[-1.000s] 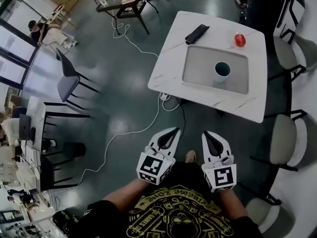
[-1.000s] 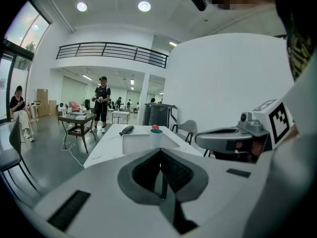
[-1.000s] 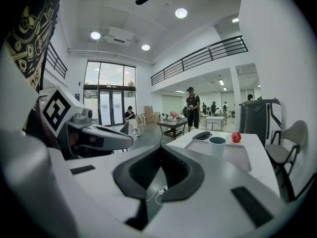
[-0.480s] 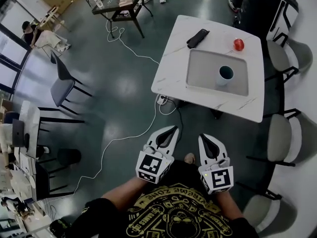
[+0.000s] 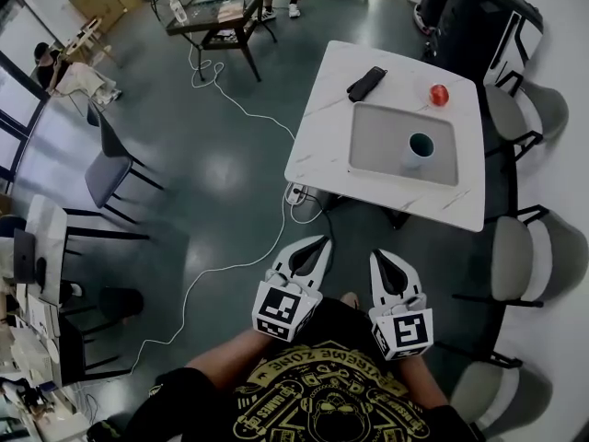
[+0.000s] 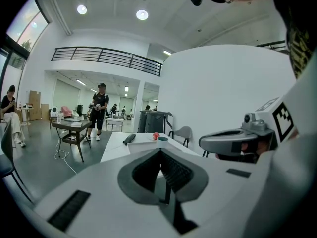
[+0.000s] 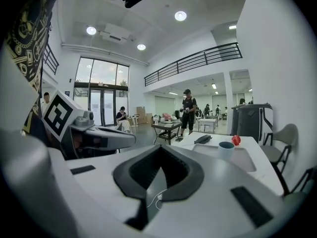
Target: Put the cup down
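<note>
A white cup (image 5: 420,148) with a dark teal inside stands upright on a grey tray (image 5: 377,145) on the white marble table (image 5: 317,145), far ahead of both grippers. It also shows small in the left gripper view as the cup (image 6: 162,139) and in the right gripper view as the cup (image 7: 226,149). My left gripper (image 5: 324,241) and right gripper (image 5: 377,255) hang side by side over the floor close to the body, both shut with nothing in them. Their tips meet in the left gripper (image 6: 161,150) and right gripper (image 7: 161,146) views.
A black flat object (image 5: 366,83) and a red round thing (image 5: 438,94) lie on the table beyond the tray. Grey chairs (image 5: 529,258) stand along the table's right side. A white cable (image 5: 230,265) runs across the floor. A dark table (image 5: 216,7) and people are farther off.
The table with the cup has grown smaller and slid upward in the head view, so it lies farther off. Both grippers stay shut and close to the body.
</note>
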The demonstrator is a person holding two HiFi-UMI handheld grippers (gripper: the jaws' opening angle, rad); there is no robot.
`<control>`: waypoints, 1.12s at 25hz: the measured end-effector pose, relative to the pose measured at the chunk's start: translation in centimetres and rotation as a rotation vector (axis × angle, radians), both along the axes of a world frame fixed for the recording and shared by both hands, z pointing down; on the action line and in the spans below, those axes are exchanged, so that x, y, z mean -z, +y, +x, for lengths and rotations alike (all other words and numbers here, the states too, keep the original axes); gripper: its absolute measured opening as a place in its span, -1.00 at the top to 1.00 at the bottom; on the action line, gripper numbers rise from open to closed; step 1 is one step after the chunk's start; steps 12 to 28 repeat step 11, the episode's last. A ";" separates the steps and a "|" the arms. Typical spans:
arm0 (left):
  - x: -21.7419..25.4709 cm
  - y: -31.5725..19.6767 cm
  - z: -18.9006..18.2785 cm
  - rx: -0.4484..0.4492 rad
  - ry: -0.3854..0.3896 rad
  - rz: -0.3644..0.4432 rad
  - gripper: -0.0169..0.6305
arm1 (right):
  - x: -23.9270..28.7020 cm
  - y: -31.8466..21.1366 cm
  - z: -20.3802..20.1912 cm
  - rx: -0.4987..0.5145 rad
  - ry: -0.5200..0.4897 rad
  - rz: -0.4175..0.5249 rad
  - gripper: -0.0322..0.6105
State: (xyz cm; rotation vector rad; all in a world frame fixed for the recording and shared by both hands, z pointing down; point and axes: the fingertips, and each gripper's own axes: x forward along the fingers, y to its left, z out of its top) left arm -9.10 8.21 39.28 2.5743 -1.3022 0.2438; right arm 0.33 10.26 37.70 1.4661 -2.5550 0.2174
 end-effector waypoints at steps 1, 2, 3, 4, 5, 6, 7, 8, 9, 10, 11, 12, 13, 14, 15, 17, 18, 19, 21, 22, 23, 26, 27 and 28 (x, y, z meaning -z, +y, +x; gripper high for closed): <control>-0.1 0.0 -0.1 0.000 0.002 -0.003 0.92 | -0.1 0.0 0.0 -0.005 -0.001 -0.005 0.89; -0.1 0.0 -0.2 -0.001 0.004 -0.003 0.92 | -0.2 0.0 -0.1 -0.008 -0.002 -0.009 0.89; 0.0 0.0 -0.3 -0.001 0.007 -0.002 0.92 | -0.1 0.0 -0.2 -0.008 0.000 -0.009 0.89; 0.0 0.0 -0.4 -0.002 0.009 -0.001 0.92 | 0.0 0.0 -0.4 -0.007 0.004 -0.005 0.89; 0.0 0.1 -0.5 -0.002 0.010 -0.002 0.92 | 0.1 0.0 -0.6 -0.006 0.007 -0.003 0.89; -0.1 0.1 -0.7 -0.003 0.011 -0.003 0.92 | 0.1 0.0 -0.7 -0.006 0.008 -0.002 0.89; -0.1 0.2 -0.8 -0.003 0.012 -0.005 0.92 | 0.1 0.1 -0.9 -0.007 0.008 -0.003 0.89; -0.2 0.3 -1.0 -0.004 0.012 -0.006 0.92 | 0.0 0.1 -1.0 -0.008 0.008 -0.005 0.89; -0.4 0.4 -1.2 -0.004 0.013 -0.007 0.92 | -0.1 0.2 -1.2 -0.009 0.009 -0.006 0.89; -0.5 0.4 -1.3 -0.005 0.013 -0.007 0.92 | -0.2 0.3 -1.4 -0.010 0.009 -0.007 0.89; -0.6 0.5 -1.5 -0.005 0.014 -0.008 0.92 | -0.3 0.3 -1.5 -0.011 0.009 -0.008 0.89; -0.6 0.5 -1.5 -0.005 0.014 -0.008 0.92 | -0.3 0.3 -1.5 -0.011 0.009 -0.008 0.89; -0.6 0.5 -1.5 -0.005 0.014 -0.008 0.92 | -0.3 0.3 -1.5 -0.011 0.009 -0.008 0.89; -0.6 0.5 -1.5 -0.005 0.014 -0.008 0.92 | -0.3 0.3 -1.5 -0.011 0.009 -0.008 0.89; -0.6 0.5 -1.5 -0.005 0.014 -0.008 0.92 | -0.3 0.3 -1.5 -0.011 0.009 -0.008 0.89; -0.6 0.5 -1.5 -0.005 0.014 -0.008 0.92 | -0.3 0.3 -1.5 -0.011 0.009 -0.008 0.89; -0.6 0.5 -1.5 -0.005 0.014 -0.008 0.92 | -0.3 0.3 -1.5 -0.011 0.009 -0.008 0.89; -0.6 0.5 -1.5 -0.005 0.014 -0.008 0.92 | -0.3 0.3 -1.5 -0.011 0.009 -0.008 0.89; -0.6 0.5 -1.5 -0.005 0.014 -0.008 0.92 | -0.3 0.3 -1.5 -0.011 0.009 -0.008 0.89; -0.6 0.5 -1.5 -0.005 0.014 -0.008 0.92 | -0.3 0.3 -1.5 -0.011 0.009 -0.008 0.89; -0.6 0.5 -1.5 -0.005 0.014 -0.008 0.92 | -0.3 0.3 -1.5 -0.011 0.009 -0.008 0.89; -0.6 0.5 -1.5 -0.005 0.014 -0.008 0.92 | -0.3 0.3 -1.5 -0.011 0.009 -0.008 0.89; -0.6 0.5 -1.5 -0.005 0.014 -0.008 0.92 | -0.3 0.3 -1.5 -0.011 0.009 -0.008 0.89; -0.6 0.5 -1.5 -0.005 0.014 -0.008 0.92 | -0.3 0.3 -1.5 -0.011 0.009 -0.008 0.89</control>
